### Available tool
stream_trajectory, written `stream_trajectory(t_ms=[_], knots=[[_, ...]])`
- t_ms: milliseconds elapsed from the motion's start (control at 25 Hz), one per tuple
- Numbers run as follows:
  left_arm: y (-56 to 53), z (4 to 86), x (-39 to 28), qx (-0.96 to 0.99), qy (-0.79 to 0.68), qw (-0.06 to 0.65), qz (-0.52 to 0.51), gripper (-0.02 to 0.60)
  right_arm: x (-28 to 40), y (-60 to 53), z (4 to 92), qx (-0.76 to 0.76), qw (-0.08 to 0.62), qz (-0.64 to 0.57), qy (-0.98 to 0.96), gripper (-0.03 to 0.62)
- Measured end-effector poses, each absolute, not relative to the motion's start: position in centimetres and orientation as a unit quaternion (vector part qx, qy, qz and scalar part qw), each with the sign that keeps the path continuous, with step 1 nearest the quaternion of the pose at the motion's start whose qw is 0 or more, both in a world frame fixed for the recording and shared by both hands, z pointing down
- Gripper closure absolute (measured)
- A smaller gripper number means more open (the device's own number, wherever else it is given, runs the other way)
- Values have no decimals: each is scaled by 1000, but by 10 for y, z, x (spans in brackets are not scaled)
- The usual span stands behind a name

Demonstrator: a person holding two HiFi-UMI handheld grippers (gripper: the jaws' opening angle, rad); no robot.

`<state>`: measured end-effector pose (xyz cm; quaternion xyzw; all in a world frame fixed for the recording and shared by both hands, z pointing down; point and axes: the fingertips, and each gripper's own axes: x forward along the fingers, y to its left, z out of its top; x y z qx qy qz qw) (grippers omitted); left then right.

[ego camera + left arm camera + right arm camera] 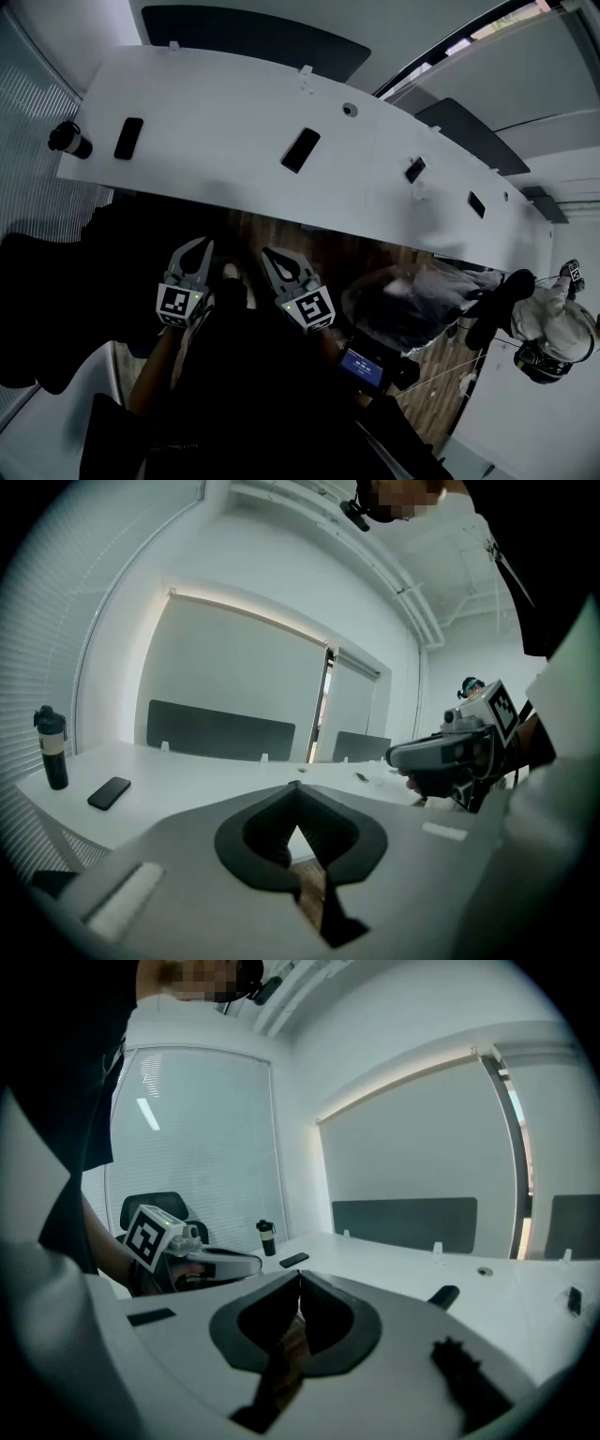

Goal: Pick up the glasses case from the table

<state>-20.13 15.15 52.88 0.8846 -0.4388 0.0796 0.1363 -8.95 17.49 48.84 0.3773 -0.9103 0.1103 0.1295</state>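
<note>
The glasses case (pixel 301 150) is a dark oblong lying near the middle of the long white table (pixel 216 178); in the right gripper view it shows as a thick black bar (pixel 443 1295) ahead and to the right. Both grippers hang over the wooden floor, short of the table's near edge. My left gripper (pixel 201 245) points at the table with its jaws closed and empty, tips meeting (pixel 298 787). My right gripper (pixel 268 252) is beside it, also shut with nothing in it (pixel 299 1275). Each appears in the other's view: the right gripper (pixel 401 756) and the left gripper (pixel 253 1262).
A black bottle (pixel 70 141) and a flat phone (pixel 128 138) lie at the table's left end. Smaller dark items (pixel 414 170) sit further right. A grey bundle (pixel 412 300) rests below the table edge. Another person (pixel 553 328) stands at the far right.
</note>
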Motion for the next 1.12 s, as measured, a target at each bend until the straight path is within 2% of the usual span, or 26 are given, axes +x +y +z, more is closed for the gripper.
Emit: stream_trajectory(t_ms=[280, 680, 1120], knots=[[110, 531, -216, 876, -453, 146, 78, 574, -98, 139, 502, 370, 145, 123, -909, 586], [52, 531, -189, 863, -472, 149, 97, 574, -72, 23, 533, 377, 181, 118, -900, 586], [-19, 526, -131, 852, -481, 151, 139, 574, 45, -107, 628, 498, 263, 251, -787, 586]])
